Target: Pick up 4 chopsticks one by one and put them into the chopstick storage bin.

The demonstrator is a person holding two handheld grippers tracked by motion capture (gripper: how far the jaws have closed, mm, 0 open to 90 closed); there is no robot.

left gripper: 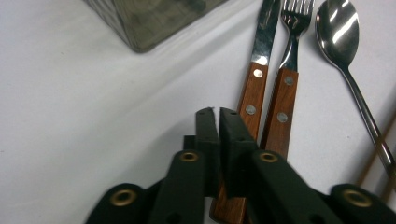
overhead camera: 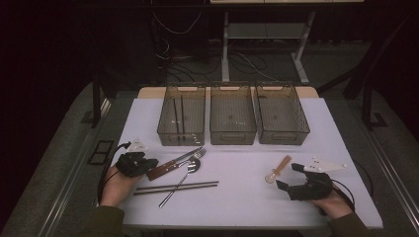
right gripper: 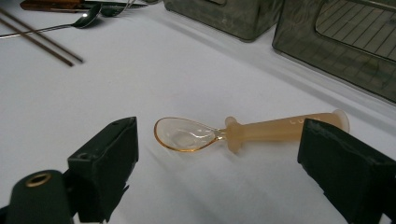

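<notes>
Left claw (left gripper: 219,114), nearly clenched and empty, rests over knife (left gripper: 254,88); right claw (right gripper: 219,140) gapes; stiff, light knife suits a wooden-handle grip.

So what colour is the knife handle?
Reddish-brown wood with silver rivets on the knife handle; clearest in the left gripper view.

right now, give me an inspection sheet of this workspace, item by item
surface: white table, bare between the two groups of cutlery.
job's things: wooden-handled knife and fork side by side, metal spoon, two loose chopsticks, translucent amber spoon; three bins in a row, the left one with two chopsticks inside.
clutter: nothing seen.
grippers: left gripper nearly shut, tips above the knife handle, nothing between them; right gripper open, the amber spoon lying on the table just beyond its jaws.
cables: one trails from each gripper; more on the floor behind the table.
surroundings: dark room, desk legs behind.
</notes>
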